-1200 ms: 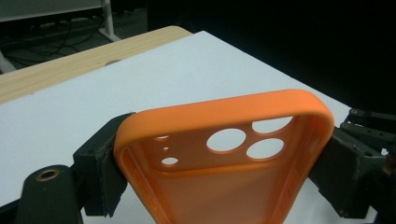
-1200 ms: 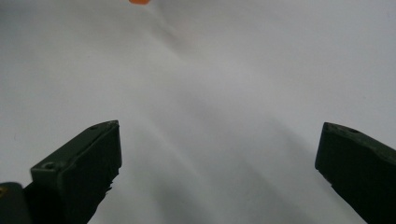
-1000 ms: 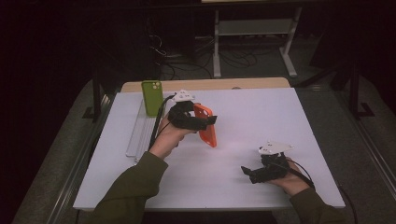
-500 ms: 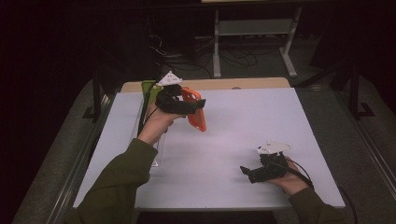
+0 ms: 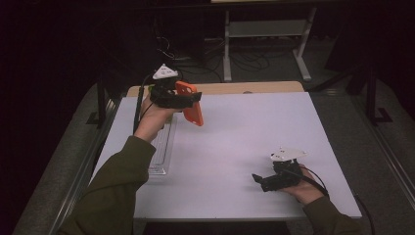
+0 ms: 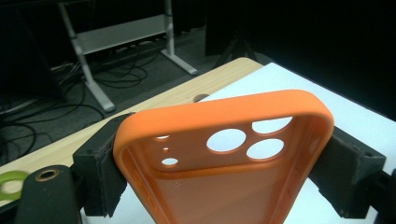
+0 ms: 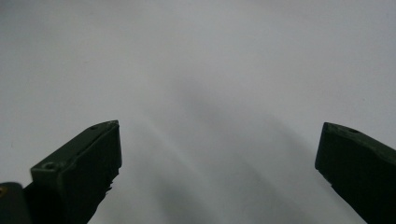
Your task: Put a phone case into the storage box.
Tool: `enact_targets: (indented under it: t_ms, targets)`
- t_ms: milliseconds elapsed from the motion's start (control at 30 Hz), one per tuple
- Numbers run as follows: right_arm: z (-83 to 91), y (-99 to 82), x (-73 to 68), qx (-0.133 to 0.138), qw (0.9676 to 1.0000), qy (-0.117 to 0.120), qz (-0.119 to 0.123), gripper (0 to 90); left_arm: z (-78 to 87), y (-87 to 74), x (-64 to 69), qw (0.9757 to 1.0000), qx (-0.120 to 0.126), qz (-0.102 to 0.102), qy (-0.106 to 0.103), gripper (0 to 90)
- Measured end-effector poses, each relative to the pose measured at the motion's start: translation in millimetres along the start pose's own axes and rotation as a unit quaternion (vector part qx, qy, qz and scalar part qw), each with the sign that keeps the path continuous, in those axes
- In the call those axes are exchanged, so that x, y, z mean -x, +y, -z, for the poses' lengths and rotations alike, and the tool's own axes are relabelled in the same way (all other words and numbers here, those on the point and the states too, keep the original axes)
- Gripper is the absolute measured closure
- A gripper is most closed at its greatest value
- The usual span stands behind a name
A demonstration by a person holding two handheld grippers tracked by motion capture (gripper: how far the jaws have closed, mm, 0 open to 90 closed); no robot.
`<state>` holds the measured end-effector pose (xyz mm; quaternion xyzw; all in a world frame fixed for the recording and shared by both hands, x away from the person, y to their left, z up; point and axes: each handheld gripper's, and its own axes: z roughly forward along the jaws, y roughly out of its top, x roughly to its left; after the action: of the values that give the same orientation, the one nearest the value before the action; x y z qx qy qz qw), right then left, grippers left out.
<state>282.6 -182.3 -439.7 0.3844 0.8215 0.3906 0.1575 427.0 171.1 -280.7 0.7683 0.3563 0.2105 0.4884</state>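
My left gripper pinches the orange soft-plastic phone case by its edges, lifted above the white table's far left near the clear tray, unplaced yet, while my right gripper rests spread, empty

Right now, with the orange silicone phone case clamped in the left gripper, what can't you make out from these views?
- Orange silicone phone case: lower end cut off by the bottom edge of the left gripper view.
- Clear plastic tray: partly hidden behind the left forearm in the high view; contents unreadable.
- Green ring-shaped thing: cut off by the left edge of the left gripper view.
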Motion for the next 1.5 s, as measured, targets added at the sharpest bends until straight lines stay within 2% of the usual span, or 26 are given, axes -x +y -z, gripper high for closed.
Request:
enact_targets:
  t_ms: [300,367,433,633,767,933,1233,1300,1333,1467,1500]
  targets:
    - [-0.7,-0.2,0.7,0.0,1.0,-0.002,0.0,0.0,9.4,2.8,-23.3,0.9992,0.002,0.003,0.04,15.4]
    - [-0.9,-0.1,0.2,0.001,1.0,-0.003,-0.003,0.0,11.0,2.5,-27.1,0.9988,-0.001,0.011,0.047,15.4]
    - [-0.7,-0.2,0.4,0.001,1.0,-0.003,-0.003,0.0,12.6,2.2,-32.1,0.9982,-0.003,0.01,0.059,15.4]
    - [-0.4,-0.4,0.6,0.0,1.0,-0.002,-0.003,0.0,17.8,0.0,-47.0,0.9948,-0.001,0.029,0.098,15.4]
    - [-0.4,-0.2,0.5,-0.001,1.0,-0.002,-0.002,0.0,19.9,-2.5,-56.5,0.9914,-0.005,0.041,0.124,15.4]
    - [-0.4,-0.3,1.5,0.003,1.0,-0.003,0.0,0.0,20.1,-5.8,-64.8,0.9859,-0.012,0.05,0.159,15.4]
    - [0.0,-0.3,1.9,0.001,1.0,-0.003,0.005,0.0,11.6,-10.3,-70.6,0.9736,-0.027,0.065,0.217,15.3]
    - [0.6,-0.4,2.3,0.002,1.0,-0.004,0.007,0.0,9.7,-12.0,-72.0,0.9713,-0.037,0.064,0.226,15.2]
    - [0.9,-0.4,2.4,0.002,1.0,-0.004,0.007,0.0,6.7,-13.6,-72.3,0.9701,-0.034,0.072,0.229,15.2]
    - [2.0,-0.2,2.5,0.007,1.0,-0.005,0.004,0.0,-0.9,-20.5,-75.5,0.9678,-0.052,0.071,0.236,15.1]
    - [2.1,-0.3,2.7,0.008,1.0,-0.005,0.004,0.0,-2.8,-22.0,-75.6,0.9669,-0.052,0.077,0.238,15.1]
